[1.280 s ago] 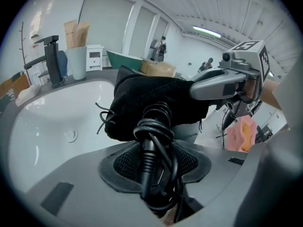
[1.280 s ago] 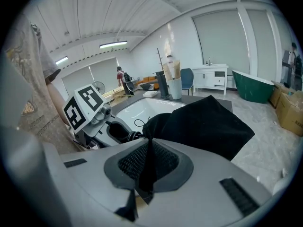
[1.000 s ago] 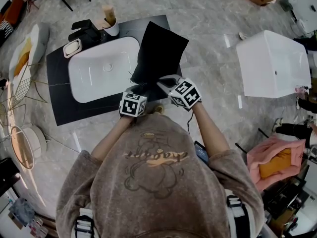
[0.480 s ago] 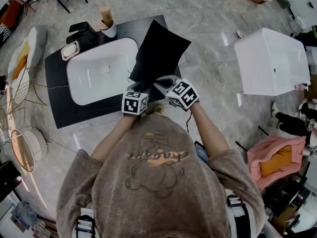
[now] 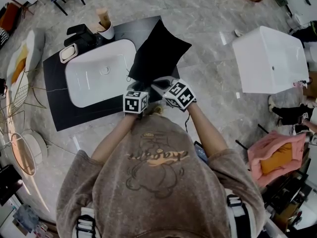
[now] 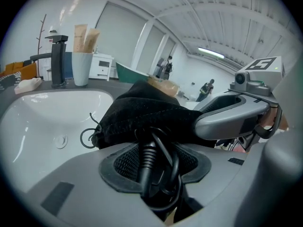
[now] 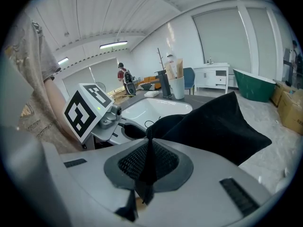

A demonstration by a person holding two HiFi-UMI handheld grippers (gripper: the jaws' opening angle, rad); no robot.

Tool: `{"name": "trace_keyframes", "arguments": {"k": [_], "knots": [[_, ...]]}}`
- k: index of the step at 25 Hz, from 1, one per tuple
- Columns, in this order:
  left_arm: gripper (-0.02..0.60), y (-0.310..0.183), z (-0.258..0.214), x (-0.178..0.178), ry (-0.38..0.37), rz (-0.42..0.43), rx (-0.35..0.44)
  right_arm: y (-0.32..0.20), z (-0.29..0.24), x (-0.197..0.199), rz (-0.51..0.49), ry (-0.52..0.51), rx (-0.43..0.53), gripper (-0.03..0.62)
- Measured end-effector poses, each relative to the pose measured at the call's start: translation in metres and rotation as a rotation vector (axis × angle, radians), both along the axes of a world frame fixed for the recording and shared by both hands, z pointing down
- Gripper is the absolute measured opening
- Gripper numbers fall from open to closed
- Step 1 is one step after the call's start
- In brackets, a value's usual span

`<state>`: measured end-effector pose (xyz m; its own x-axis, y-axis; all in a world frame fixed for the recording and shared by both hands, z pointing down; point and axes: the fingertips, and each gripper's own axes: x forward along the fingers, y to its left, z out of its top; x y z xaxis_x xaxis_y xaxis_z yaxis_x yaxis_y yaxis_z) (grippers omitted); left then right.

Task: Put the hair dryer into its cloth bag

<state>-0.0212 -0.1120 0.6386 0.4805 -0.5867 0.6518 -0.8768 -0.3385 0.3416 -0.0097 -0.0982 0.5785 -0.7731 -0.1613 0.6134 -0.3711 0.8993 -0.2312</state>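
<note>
Over the counter (image 5: 59,115), left hand-held gripper (image 6: 154,176) clamps the cord (image 6: 146,156); right hand-held gripper (image 7: 144,174) pinches cloth bag (image 7: 218,126).

A counter (image 5: 59,108) stands on the floor ahead of the person, with a basin (image 5: 94,81) set into its left and middle part. Behind the basin, at the far left corner, stand a faucet (image 5: 81,33), a soap dish (image 5: 67,53) to its left and a cup (image 5: 106,29) to its right. The cloth bag (image 5: 158,53) lies on the counter's right part, just beside the basin, with its far corner past the counter's edge. At the bag's near end the left gripper (image 5: 134,89) and right gripper (image 5: 157,82) sit side by side: the hair dryer's cord (image 6: 150,160) lies clamped between the left one's jaws and runs into the bag's mouth, while the right one's jaws pinch the bag's edge. A tub (image 5: 270,61) stands well apart to the right.
</note>
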Motion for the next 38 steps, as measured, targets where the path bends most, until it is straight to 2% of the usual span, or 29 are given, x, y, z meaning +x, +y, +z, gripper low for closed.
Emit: {"name": "trace_keyframes", "arguments": {"k": [5,17,21,24,29,38], "knots": [[0.193,-0.002,0.007,0.002,0.006,0.009,0.001,-0.002,0.002,-0.001,0.009,0.003,-0.005,0.020],[0.195,0.000,0.019,-0.003,-0.061,0.064,-0.010,-0.004,0.006,0.004,0.022,0.018,-0.010,0.020],[0.195,0.002,0.020,-0.002,-0.046,0.071,-0.030,-0.005,0.006,0.003,0.023,0.014,-0.010,0.020],[0.221,0.005,0.015,0.000,-0.042,0.098,-0.029,-0.005,0.006,0.002,0.021,0.014,-0.009,0.020],[0.244,0.018,0.010,-0.007,-0.088,0.142,-0.002,-0.005,0.008,0.000,0.018,0.015,-0.009,0.020],[0.242,0.041,0.013,-0.023,-0.086,0.126,-0.018,-0.006,0.009,-0.003,0.011,0.017,-0.009,0.020]]}}
